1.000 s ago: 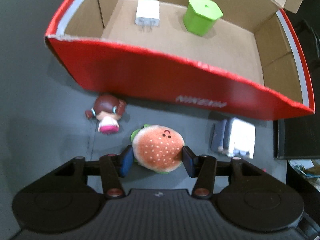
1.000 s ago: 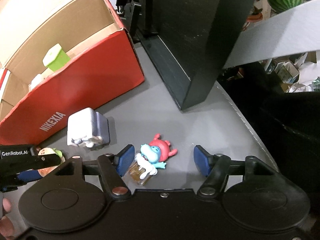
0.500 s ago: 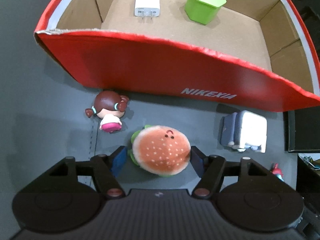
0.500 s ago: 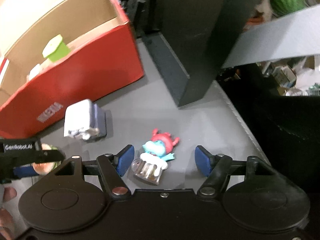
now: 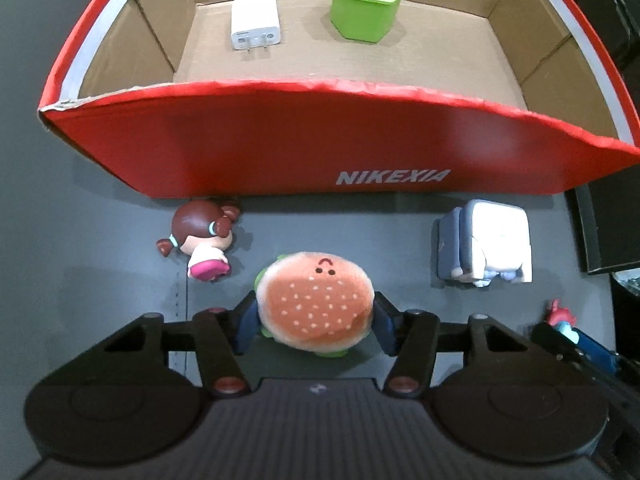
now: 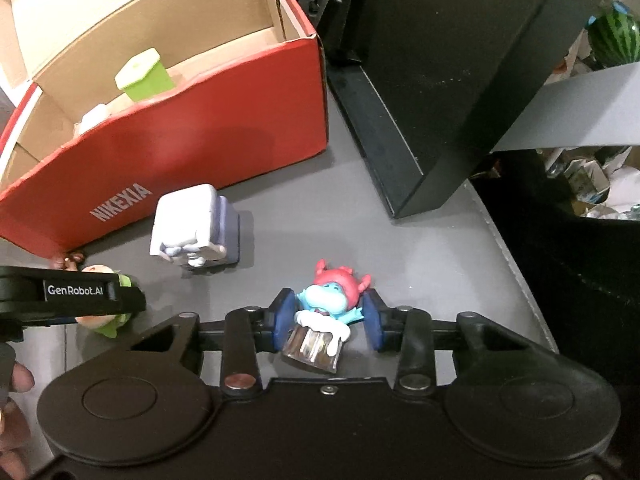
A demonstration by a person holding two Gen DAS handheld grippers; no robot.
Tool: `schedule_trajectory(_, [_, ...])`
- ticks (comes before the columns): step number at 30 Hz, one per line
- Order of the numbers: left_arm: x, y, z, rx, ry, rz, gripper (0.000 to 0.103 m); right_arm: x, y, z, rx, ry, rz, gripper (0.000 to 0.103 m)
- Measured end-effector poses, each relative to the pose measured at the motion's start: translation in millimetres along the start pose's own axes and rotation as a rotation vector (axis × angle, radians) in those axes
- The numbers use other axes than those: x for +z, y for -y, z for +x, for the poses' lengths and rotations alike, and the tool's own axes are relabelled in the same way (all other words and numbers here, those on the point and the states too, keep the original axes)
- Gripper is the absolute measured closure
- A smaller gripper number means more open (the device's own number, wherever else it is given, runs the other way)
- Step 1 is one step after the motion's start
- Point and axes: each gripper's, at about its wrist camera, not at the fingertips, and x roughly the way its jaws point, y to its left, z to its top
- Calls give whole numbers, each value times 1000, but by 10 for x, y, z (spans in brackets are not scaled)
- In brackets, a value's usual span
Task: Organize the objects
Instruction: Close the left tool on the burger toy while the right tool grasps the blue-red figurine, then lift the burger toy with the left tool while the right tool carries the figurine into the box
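My left gripper (image 5: 314,326) is shut on a plush burger toy (image 5: 316,306), held above the grey table in front of the red cardboard box (image 5: 280,140). The box holds a white charger (image 5: 255,26) and a green hexagonal container (image 5: 366,4). My right gripper (image 6: 328,320) has its blue pads closed against a blue-and-red figurine (image 6: 326,314) that lies on the table. The left gripper's side (image 6: 76,292) also shows in the right wrist view, with the burger behind it.
A brown-haired girl doll (image 5: 202,240) lies by the box's front wall. A white-and-blue blocky figure (image 5: 484,246) lies to the right, also in the right wrist view (image 6: 192,228). A large black box (image 6: 432,64) stands at the right. The table edge (image 6: 516,272) runs along the right.
My left gripper has risen with the burger, so more of the box's inside shows. My right gripper has closed from wide open onto the blue-and-red figurine.
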Motion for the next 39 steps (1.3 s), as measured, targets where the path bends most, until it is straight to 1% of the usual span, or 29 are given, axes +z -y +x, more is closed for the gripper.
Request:
schedule_trajectory(4, [-57, -98, -105, -4, 17, -7, 49, 11, 36, -14, 39, -5, 31, 66])
schedule_trajectory(11, [-62, -190, -279, -18, 45, -8, 49, 22, 141, -79, 104, -1, 99, 66])
schedule_trajectory(17, [-71, -151, -484, -31, 80, -2, 49, 42, 165, -251, 162, 40, 136, 66])
schedule_trajectory(24, [-34, -144, -714, -51, 130, 2, 49, 67, 157, -482, 215, 109, 162, 66])
schedule_trajectory(28, [-48, -168, -854, -61, 149, 3, 49, 108, 144, -587, 240, 145, 162, 66])
schedule_trajectory(32, [-52, -192, -969, -72, 170, 2, 49, 173, 138, -589, 253, 172, 160, 66])
schedule_trajectory(39, [-40, -254, -1140, -86, 203, 0, 49, 247, 81, -770, 289, 222, 141, 66])
